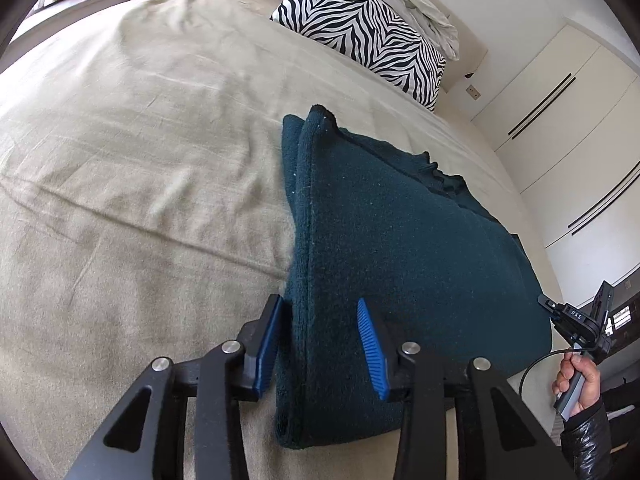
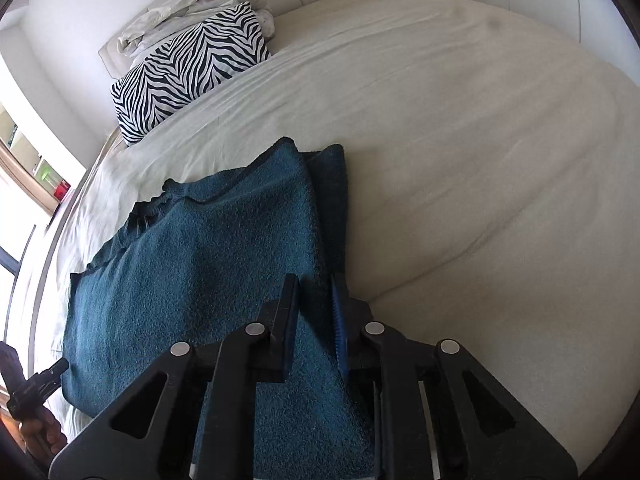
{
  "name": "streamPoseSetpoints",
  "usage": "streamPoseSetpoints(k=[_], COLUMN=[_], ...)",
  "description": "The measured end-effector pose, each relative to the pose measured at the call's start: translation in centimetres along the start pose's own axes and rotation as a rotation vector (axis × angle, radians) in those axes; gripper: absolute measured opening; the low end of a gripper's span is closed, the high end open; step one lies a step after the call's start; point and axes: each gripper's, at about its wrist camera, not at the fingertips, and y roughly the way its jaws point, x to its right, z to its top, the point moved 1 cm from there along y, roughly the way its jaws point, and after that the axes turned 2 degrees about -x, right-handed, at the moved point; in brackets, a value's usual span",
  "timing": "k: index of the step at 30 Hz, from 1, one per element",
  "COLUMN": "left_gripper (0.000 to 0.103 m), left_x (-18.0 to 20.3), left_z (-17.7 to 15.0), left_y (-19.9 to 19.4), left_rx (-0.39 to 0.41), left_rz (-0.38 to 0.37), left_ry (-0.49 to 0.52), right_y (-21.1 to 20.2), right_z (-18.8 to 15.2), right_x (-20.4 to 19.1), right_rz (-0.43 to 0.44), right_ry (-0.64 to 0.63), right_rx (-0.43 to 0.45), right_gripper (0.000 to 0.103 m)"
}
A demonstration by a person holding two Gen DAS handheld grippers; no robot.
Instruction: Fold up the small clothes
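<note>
**Dark teal garment folded on the bed, one gripper at each near corner**

Your left gripper stands with its blue pads spread apart, straddling the near folded edge of the dark teal garment; the left pad lies just outside the fold and the right pad rests on the top layer. Neither pad presses the cloth.

Your right gripper has its fingers drawn close together around the garment's right-hand edge. A narrow strip of fabric sits between them, but you cannot tell whether they actually pinch it.

The garment is a thick, fleecy knit, doubled over so that two layers show along the long fold running straight ahead of each tool. Its far end tapers to a raised corner; a rumpled, darker ribbed section lies at the side away from the fold.

The garment lies on the beige bedspread, directly ahead of and beneath both tools. To the left of the left gripper, and to the right of the right gripper, wide wrinkled bedspread stretches out. Far ahead, well apart from the garment, lies a zebra-print pillow with crumpled white bedding behind it. Your right hand shows at the left view's right edge.
</note>
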Motion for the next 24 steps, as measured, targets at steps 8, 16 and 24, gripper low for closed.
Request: streamPoseSetpoints(k=[8,16,24], left_gripper=[0.029,0.020,0.019], left_x=[0.1,0.2,0.9], left_z=[-0.5,-0.9,-1.5], left_y=[1.0,0.7,-0.7], left_rx=[-0.022,-0.023,0.006], left_rz=[0.061,0.089,0.080], left_ry=[0.038,0.070,0.083], right_y=[-2.5,-1.3,-1.8], right_z=[-2.3,-3.5,-3.8], right_x=[1.0,3.9,3.3], right_rz=[-0.012,0.004,0.025], right_ry=[0.063,0.151,0.126], right_rx=[0.028,0.044,-0.001], right_gripper=[0.005,0.005,0.017])
